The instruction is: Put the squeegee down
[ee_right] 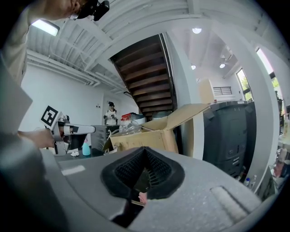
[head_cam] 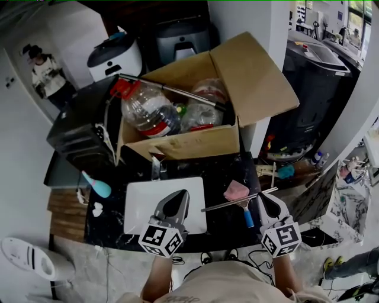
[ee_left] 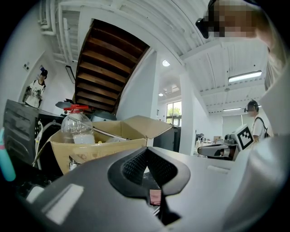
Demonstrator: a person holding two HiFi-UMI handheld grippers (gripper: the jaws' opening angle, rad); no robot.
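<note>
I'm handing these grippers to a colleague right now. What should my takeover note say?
Left gripper: shut, empty, over the white tray.
Right gripper: shut, nothing between its jaws.
Squeegee: lying on the dark counter next to the pink sponge, just left of the right gripper, blue handle toward the person.
Done: the squeegee appears to be set down.
Left: probably only drawing the right gripper clear.

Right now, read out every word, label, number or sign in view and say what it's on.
No text here can be read.
Left marker cube, right marker cube: black-and-white square patterns, no letters.
Bottle label in the cardboard box: blurred.
Sheets on the far wall: too small.
</note>
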